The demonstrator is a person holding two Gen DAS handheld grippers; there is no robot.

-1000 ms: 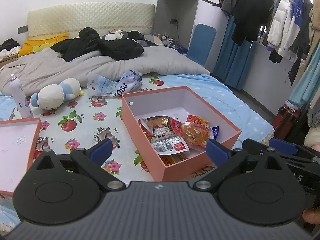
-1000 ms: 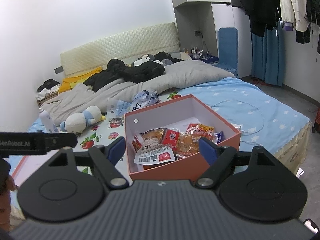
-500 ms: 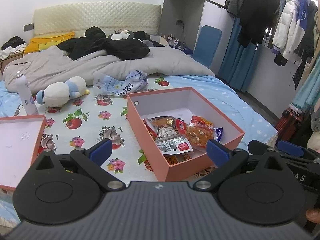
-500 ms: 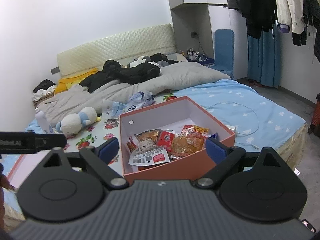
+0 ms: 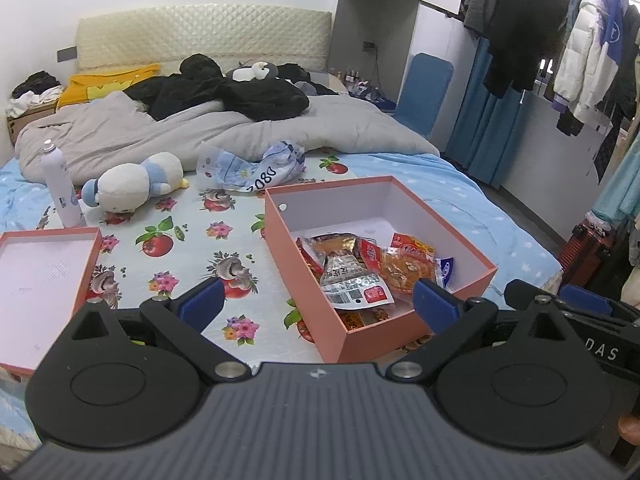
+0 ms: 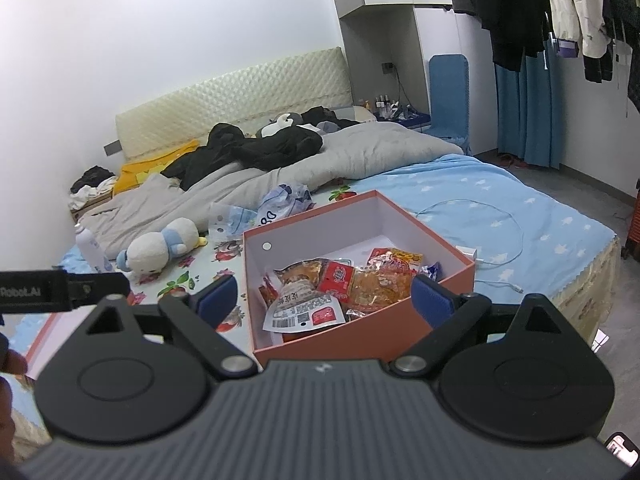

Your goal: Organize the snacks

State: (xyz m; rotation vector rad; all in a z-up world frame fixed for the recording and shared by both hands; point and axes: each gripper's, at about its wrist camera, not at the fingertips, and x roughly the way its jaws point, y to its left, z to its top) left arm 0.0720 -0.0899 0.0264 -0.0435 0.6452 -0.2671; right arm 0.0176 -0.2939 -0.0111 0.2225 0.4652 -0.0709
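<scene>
Snack packets (image 5: 362,270) lie heaped in the open salmon-pink box (image 5: 460,248) on the bed's floral sheet (image 5: 192,248). Left tongs (image 5: 318,304) and right tongs (image 6: 324,298) both gape wide, holding nothing, hovering near the box.

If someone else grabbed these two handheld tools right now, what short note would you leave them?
Left gripper: open, holding nothing, above the bed in front of the box.
Right gripper: open, holding nothing, facing the same box.
The snack packets lie piled in the near end of the orange box, which sits open on the fruit-print sheet.
The lid lies upside down on the bed, left of the box.
Done: snacks appear gathered in the box.
Left: probably tidy the packets and fit the lid. A crumpled bag behind the box may need checking.
</scene>
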